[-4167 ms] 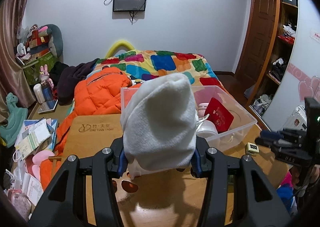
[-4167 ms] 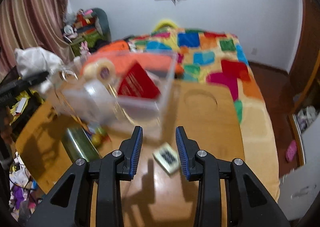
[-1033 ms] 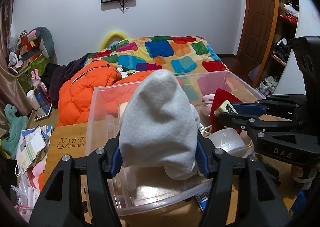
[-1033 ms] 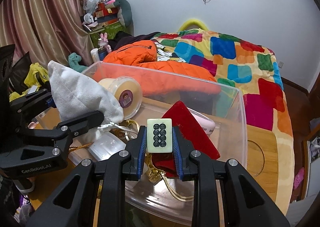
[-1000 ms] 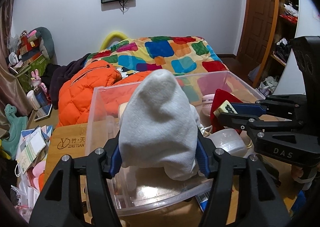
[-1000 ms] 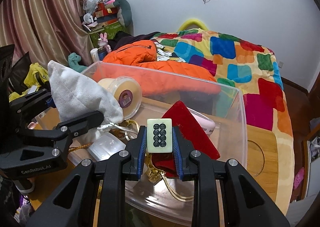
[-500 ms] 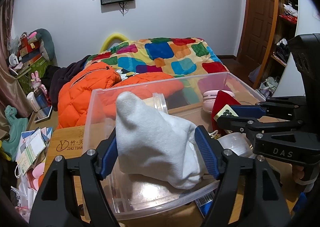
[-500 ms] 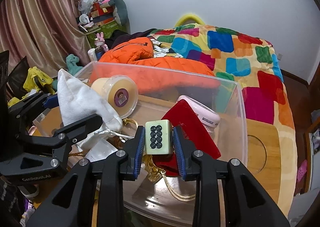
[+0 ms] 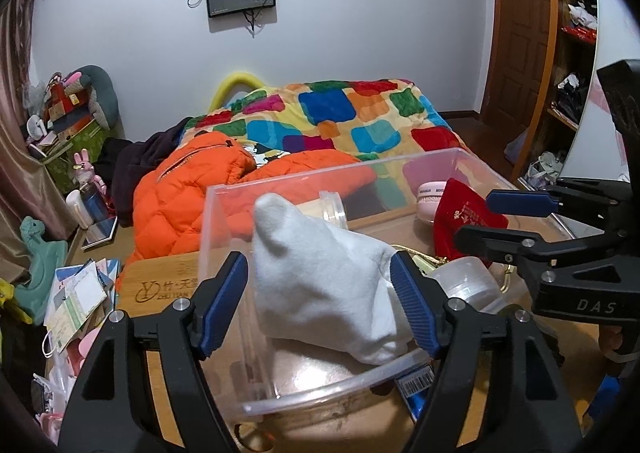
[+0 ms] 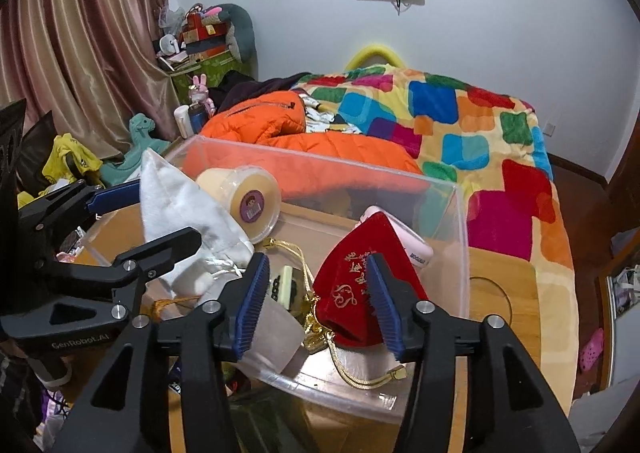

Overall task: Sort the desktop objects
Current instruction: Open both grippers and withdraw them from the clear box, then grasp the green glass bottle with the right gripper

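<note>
A white cloth pouch lies tipped over inside the clear plastic box. My left gripper is open around the pouch, and its left pad stands apart from the cloth. My right gripper hangs over the same box, its jaws opening with nothing held between them. The green-backed mahjong tile lies on the box floor below, beside the red velvet pouch. Each wrist view shows the other gripper side-on over the box.
The box also holds a round yellowish tub, a pink case, a clear round container and gold cord. The box stands on a wooden table. An orange jacket and a colourful bed lie behind.
The left jaws spread and the white pouch sank and tipped into the box. The right jaws parted and the mahjong tile dropped from between them onto the box floor.
</note>
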Motion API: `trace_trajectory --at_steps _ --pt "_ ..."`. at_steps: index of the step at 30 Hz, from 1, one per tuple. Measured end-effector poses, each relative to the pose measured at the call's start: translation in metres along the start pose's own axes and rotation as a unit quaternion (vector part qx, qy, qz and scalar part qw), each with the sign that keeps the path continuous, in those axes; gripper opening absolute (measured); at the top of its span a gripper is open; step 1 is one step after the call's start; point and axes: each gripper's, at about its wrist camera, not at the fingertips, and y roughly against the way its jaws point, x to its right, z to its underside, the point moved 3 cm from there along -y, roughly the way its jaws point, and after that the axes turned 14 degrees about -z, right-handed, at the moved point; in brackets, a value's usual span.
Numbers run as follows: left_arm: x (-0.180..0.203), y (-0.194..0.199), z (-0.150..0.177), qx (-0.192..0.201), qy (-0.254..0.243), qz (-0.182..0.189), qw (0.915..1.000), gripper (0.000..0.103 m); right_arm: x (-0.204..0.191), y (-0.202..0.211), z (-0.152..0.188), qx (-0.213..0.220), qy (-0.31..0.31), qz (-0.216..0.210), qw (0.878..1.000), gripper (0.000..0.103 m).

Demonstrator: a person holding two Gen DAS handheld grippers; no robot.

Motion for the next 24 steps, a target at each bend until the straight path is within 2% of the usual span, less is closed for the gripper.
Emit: trace_trajectory --at_steps 4,11,24 --pt "-0.006 0.01 -0.001 0.006 0.005 0.0 1.0 0.083 -0.006 0.01 0.0 0.009 0.008 0.008 1.0 0.056" --pt "-0.007 0.029 0.002 0.015 0.007 -0.006 0.9998 0.087 -0.014 0.028 0.005 0.023 0.012 0.019 0.999 0.065" --pt "-0.004 0.047 0.015 0.013 0.004 -0.014 0.9998 0.087 -0.015 0.055 0.027 0.033 0.0 0.027 0.999 0.066"
